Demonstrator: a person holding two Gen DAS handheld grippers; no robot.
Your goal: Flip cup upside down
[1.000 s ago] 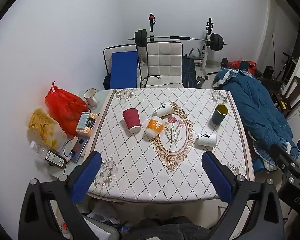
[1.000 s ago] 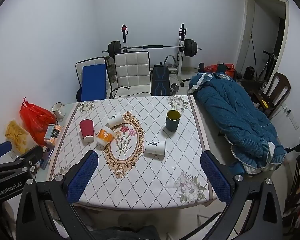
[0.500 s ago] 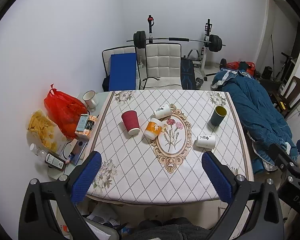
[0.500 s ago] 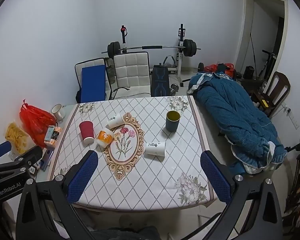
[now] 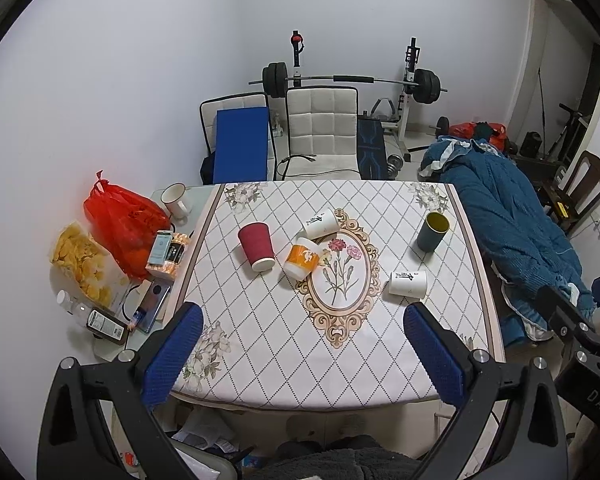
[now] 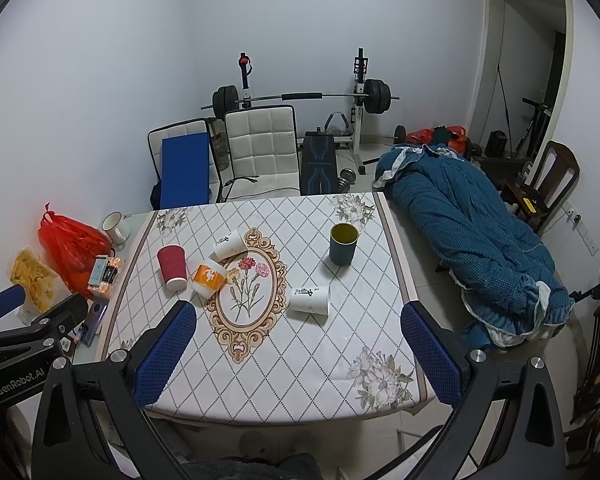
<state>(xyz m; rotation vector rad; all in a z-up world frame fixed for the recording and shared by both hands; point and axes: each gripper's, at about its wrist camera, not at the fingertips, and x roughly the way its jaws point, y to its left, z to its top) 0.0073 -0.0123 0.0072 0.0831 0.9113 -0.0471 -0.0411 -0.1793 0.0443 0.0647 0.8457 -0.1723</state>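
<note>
Several cups are on the patterned tablecloth (image 5: 260, 344). A dark green cup (image 5: 433, 232) (image 6: 343, 244) stands upright, mouth up, at the far right. A red paper cup (image 5: 256, 247) (image 6: 172, 267) stands mouth down on the left. An orange cup (image 5: 302, 259) (image 6: 208, 279) and two white cups, one far (image 5: 320, 223) (image 6: 229, 243) and one near (image 5: 408, 283) (image 6: 310, 300), lie on their sides. My left gripper (image 5: 302, 354) and right gripper (image 6: 298, 354) are open and empty, high above the table's near edge.
A side shelf left of the table holds a red bag (image 5: 122, 224), a chip bag (image 5: 82, 264), a mug (image 5: 176, 199), a phone and small boxes. Chairs (image 5: 320, 132) and a barbell rack stand behind the table. A blue quilt (image 5: 512, 236) lies at the right.
Both grippers have risen and drawn back a little, so the table looks slightly smaller. The cups have not moved. Both stay open.
</note>
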